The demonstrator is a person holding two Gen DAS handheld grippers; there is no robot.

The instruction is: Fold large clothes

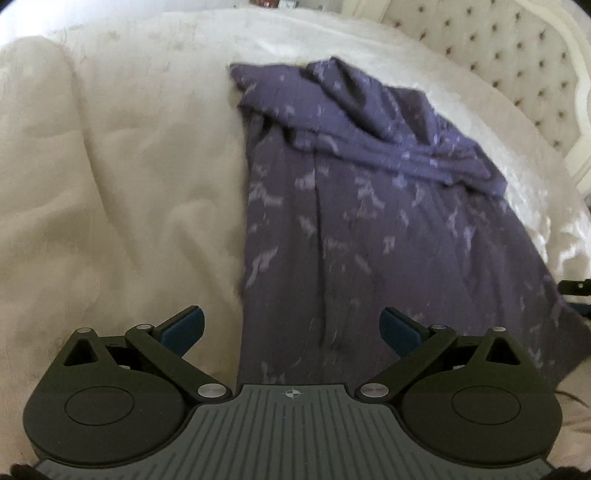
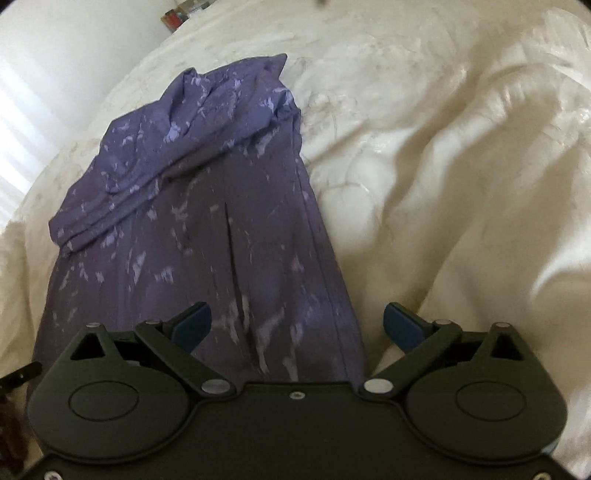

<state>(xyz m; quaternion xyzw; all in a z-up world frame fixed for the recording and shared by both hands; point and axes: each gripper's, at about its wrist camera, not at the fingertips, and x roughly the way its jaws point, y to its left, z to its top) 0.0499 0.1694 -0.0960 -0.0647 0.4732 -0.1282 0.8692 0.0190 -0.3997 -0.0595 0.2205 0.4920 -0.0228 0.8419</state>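
A purple garment (image 1: 351,221) with a pale blotchy print lies lengthwise on a cream bedspread (image 1: 110,184). Its far part is folded back over itself in a bunched band. My left gripper (image 1: 291,317) hovers over the garment's near left edge, jaws wide open, blue pads (image 1: 184,328) apart and empty. In the right wrist view the same garment (image 2: 203,221) runs away from me. My right gripper (image 2: 297,310) stands open above its near right edge, with nothing between the pads (image 2: 402,326). A black piece of the other gripper (image 1: 576,286) shows at the right border.
A tufted cream headboard (image 1: 517,55) rises at the far right. The rumpled bedspread (image 2: 461,184) stretches to the right of the garment. Small coloured items (image 2: 177,14) sit beyond the bed's far edge. Bright light comes in at the left (image 2: 14,129).
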